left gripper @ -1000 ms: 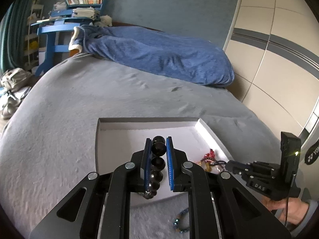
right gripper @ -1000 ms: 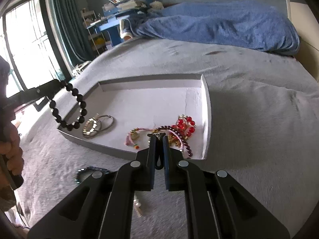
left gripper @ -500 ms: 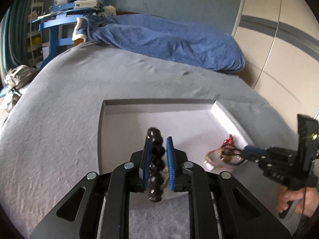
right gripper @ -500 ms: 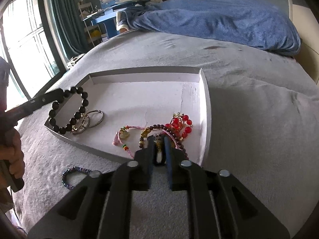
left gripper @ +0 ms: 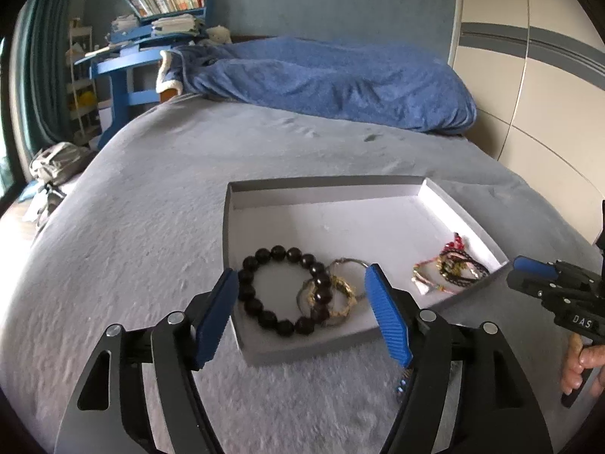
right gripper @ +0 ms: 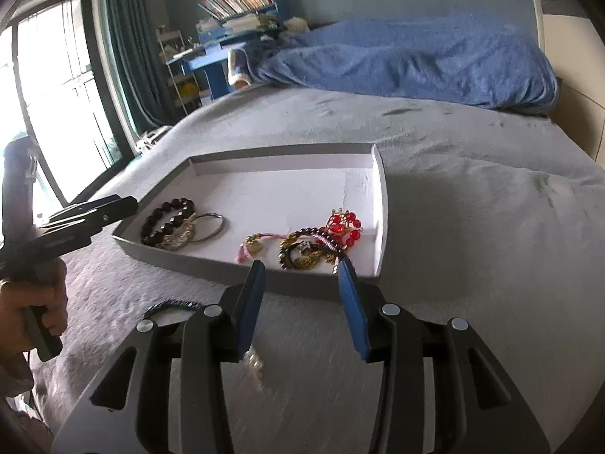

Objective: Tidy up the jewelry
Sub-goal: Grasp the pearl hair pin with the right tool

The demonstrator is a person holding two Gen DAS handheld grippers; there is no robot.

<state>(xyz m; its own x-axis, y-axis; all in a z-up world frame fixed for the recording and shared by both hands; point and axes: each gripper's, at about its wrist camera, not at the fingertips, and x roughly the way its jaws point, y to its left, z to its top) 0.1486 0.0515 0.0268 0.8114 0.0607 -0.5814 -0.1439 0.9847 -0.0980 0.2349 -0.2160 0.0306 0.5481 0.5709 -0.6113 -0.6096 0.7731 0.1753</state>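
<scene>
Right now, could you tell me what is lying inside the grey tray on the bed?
Inside the tray: a black bead bracelet overlapping metal rings, and a tangled heap of bracelets. What the heap covers is hidden.

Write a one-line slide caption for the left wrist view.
Left gripper open above the black bead bracelet lying in the grey tray on the bed.

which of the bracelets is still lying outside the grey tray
The dark blue beaded bracelet, lying on the grey bedspread just in front of the grey tray. The black bead bracelet and the dark red bead bracelet both lie inside it.
</scene>
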